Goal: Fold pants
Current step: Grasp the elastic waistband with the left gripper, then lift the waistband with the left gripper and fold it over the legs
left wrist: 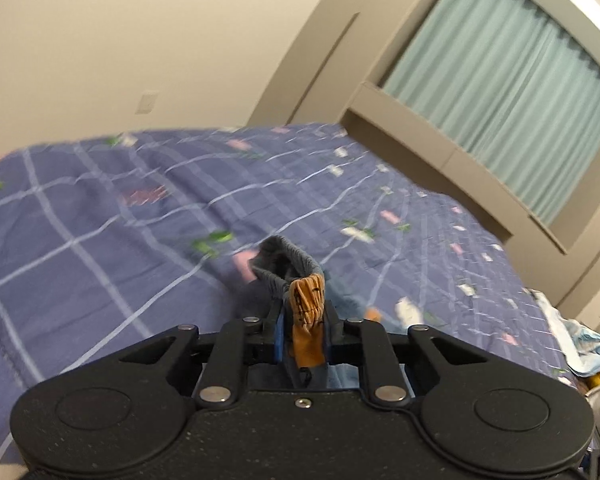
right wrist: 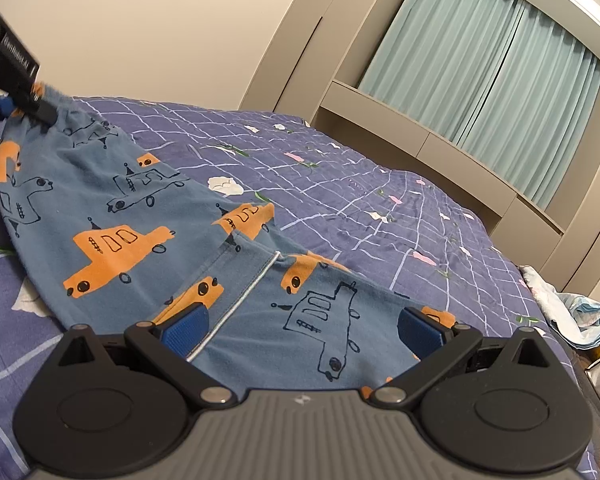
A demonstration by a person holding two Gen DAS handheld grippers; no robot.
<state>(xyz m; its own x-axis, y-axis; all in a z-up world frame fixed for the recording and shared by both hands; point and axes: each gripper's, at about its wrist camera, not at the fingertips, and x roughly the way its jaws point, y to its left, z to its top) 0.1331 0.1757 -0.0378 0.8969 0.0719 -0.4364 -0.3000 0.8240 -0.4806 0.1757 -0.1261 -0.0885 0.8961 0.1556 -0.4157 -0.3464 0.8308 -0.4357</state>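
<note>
While left hand-held gripper [left wrist: 305, 330] pinches waistband [left wrist: 288, 256], close spread right hand-held gripper [right wrist: 300, 330] on pants [right wrist: 140, 216], lifting evenly off bed [right wrist: 380, 200].

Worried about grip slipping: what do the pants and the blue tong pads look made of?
Pants: apparently soft matte cotton knit; they drape, and the waistband gathers in the left tongs. Pads on the open right tongs: ribbed, probably rubbery.

- You're working in a home bedroom.
- A bed [right wrist: 380, 184] fills both views, covered in a blue checked quilt with small pink, white and green motifs.
- Pale green curtains [right wrist: 480, 60] hang closed in a beige-framed window recess (daylight glows at the top edge).
- Plain cream walls carry a wall switch [left wrist: 147, 103].
- Crumpled laundry [right wrist: 580, 312] lies at the bed's edge.
</note>
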